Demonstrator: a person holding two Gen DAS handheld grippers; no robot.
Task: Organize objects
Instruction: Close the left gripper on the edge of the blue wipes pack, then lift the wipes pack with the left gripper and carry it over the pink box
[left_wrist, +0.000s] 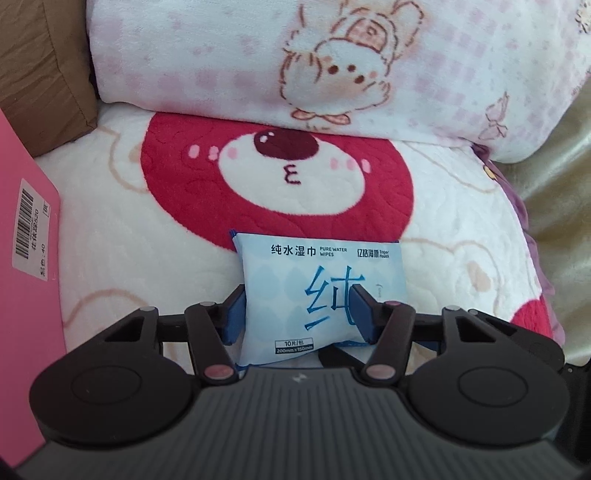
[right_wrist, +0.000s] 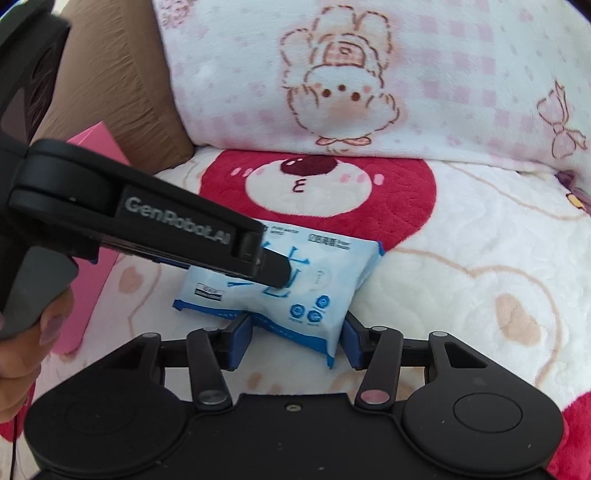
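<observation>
A: Where the left tool (left_wrist: 295, 314) sits, what lies between its blue pads?

B: A pack of wet wipes (left_wrist: 314, 291), pale blue with a big blue character on it. Both pads press its sides, so the left tool is clamped on the pack at a middling width.

A: And the right tool (right_wrist: 295, 339)?

B: Its pads flank the pack's near corner in the right wrist view. The right pad looks to touch the wrapper's edge, but whether the pair is squeezing I cannot tell. The left tool's black body crosses over the pack from the left, hiding part of it, with a hand (right_wrist: 22, 350) on its grip.

A: Where does the pack lie?

B: On a white fleece blanket (left_wrist: 129, 229), just near of a red bear face (left_wrist: 277, 181) printed on it.

A: What else is around?

B: A pink box (left_wrist: 26, 295) with a barcode label at the left, close by. Beyond the bear, a pink-and-white rabbit blanket (left_wrist: 229, 62) lies bunched across the far side, with brown fabric (left_wrist: 44, 66) at far left.
</observation>
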